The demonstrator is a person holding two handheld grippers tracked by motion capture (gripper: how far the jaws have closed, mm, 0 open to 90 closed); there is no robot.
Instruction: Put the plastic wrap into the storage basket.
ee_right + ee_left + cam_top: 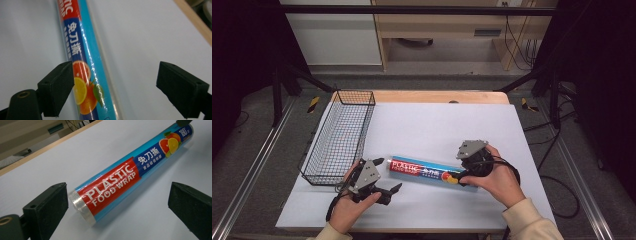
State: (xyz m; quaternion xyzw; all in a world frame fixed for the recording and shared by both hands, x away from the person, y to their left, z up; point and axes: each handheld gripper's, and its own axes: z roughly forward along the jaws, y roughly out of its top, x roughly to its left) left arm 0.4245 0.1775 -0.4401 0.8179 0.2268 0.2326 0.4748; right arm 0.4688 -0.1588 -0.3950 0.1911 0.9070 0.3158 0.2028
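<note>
A roll of plastic food wrap [424, 171] lies flat on the white counter [437, 125], near its front edge and about midway along it, its length running roughly parallel to that edge. A wire basket [339, 137] stands empty along the counter's left side, just beyond the roll's left end.

The right hand-held gripper [469, 167] is at the roll's right end with its jaws spread wide; in the right gripper view one jaw sits close against the orange-fruit print while the other stands well clear, so nothing is grasped. The left hand-held gripper [384, 192] hovers near the front-left of the roll, released too, its jaws framing the roll's clear-capped end [81, 206] from a short way off.

The step in hand looks like the approach to a pick-up. Next, the right jaws probably need to centre over the roll and clench across it, since a round, glossy tube could slip or roll aside.
</note>
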